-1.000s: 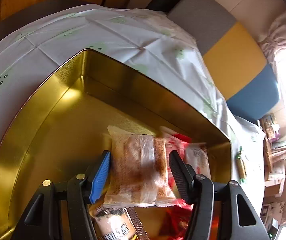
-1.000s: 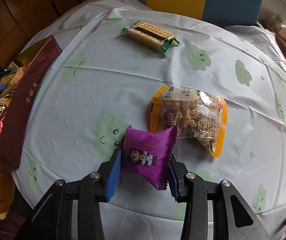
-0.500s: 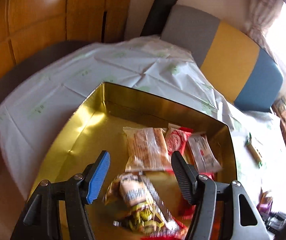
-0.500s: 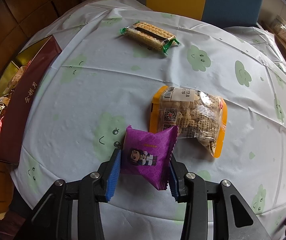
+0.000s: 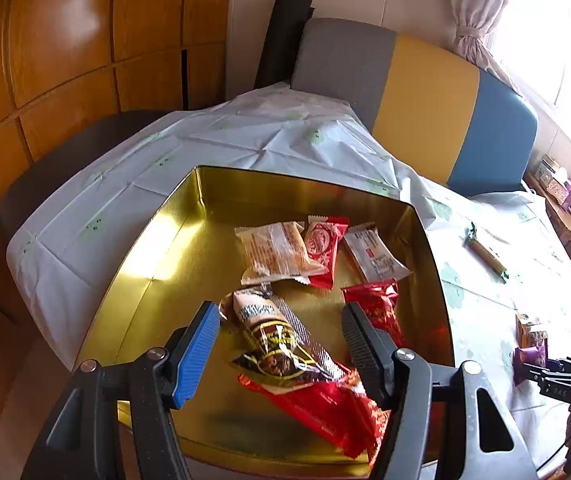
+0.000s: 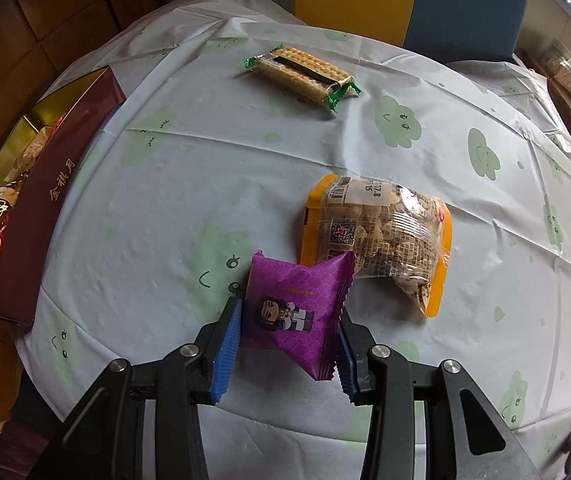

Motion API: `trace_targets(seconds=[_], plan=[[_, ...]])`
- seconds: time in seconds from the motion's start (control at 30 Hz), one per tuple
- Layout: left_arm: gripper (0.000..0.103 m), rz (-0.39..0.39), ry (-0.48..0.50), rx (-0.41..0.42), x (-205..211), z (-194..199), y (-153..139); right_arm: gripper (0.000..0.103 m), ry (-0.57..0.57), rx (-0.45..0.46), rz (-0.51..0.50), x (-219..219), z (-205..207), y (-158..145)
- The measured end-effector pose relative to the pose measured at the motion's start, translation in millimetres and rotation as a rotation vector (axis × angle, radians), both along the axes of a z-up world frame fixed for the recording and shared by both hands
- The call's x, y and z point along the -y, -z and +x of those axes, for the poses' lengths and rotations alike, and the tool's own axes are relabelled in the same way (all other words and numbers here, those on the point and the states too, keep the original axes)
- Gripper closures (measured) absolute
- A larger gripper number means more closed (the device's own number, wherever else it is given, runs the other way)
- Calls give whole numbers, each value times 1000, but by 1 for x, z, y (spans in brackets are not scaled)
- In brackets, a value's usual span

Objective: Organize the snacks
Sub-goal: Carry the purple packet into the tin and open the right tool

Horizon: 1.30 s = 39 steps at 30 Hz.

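My left gripper [image 5: 279,312] hangs open above the gold tin [image 5: 165,240], with nothing between its fingers. In the tin lie a pale cake packet [image 5: 275,252], a small red packet [image 5: 321,242], a white packet [image 5: 373,256], a long brown-and-white packet [image 5: 269,332] and red foil packets [image 5: 325,404]. My right gripper [image 6: 289,312] points down at the table, shut on a purple snack packet [image 6: 297,304]. Just beyond it an orange-edged bag of nuts [image 6: 381,232] lies on the cloth. A cracker pack [image 6: 305,74] lies farther back.
The tin's maroon side [image 6: 45,208] stands at the table's left edge. A white cloth with green clouds [image 6: 189,168] covers the table. A grey, yellow and blue bench back [image 5: 425,100] stands behind it, with wooden panelling [image 5: 65,60] to the left.
The left gripper let go of the pale cake packet, which now lies in the tin, and pulled back and up. The right gripper and its purple packet have not moved.
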<state>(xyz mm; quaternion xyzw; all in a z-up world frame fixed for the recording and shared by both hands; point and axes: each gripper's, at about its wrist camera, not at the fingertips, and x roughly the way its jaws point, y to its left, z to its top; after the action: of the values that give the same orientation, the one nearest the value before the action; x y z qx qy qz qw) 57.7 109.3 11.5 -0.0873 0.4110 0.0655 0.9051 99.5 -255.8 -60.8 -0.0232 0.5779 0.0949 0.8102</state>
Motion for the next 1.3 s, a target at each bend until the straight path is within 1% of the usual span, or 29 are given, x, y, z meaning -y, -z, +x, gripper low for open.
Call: trace_targets(seconds=[0.2,0.47,0.53,0.7,0.83,1.07,1.2,1.3], plan=[[38,-15,5,2,1,-8,0,60,-1,3,-10,-1,-1,1],[38,-3,4,20,1,-16,-1,60,15,-1,-13,-2,0,-1],[38,-2,6,20,0,-17,-1,61,21,-1,0,-3,0,-5],[38,-3,9,13,-2,-18,2,60,-8,21,52,-19,-3,-19],[38,-11,2,12,-5,-18,3,60,-69,62,96,-47,-1,-37],[38,-21,-14,8,-14,-18,6,60,-220,130,200,-121,4,-70],[38,-26,-32,6,-22,-19,7,60,-291,145,240,-162,11,-78],[38,-33,-52,6,-30,-20,8,60,-327,143,257,-191,17,-78]])
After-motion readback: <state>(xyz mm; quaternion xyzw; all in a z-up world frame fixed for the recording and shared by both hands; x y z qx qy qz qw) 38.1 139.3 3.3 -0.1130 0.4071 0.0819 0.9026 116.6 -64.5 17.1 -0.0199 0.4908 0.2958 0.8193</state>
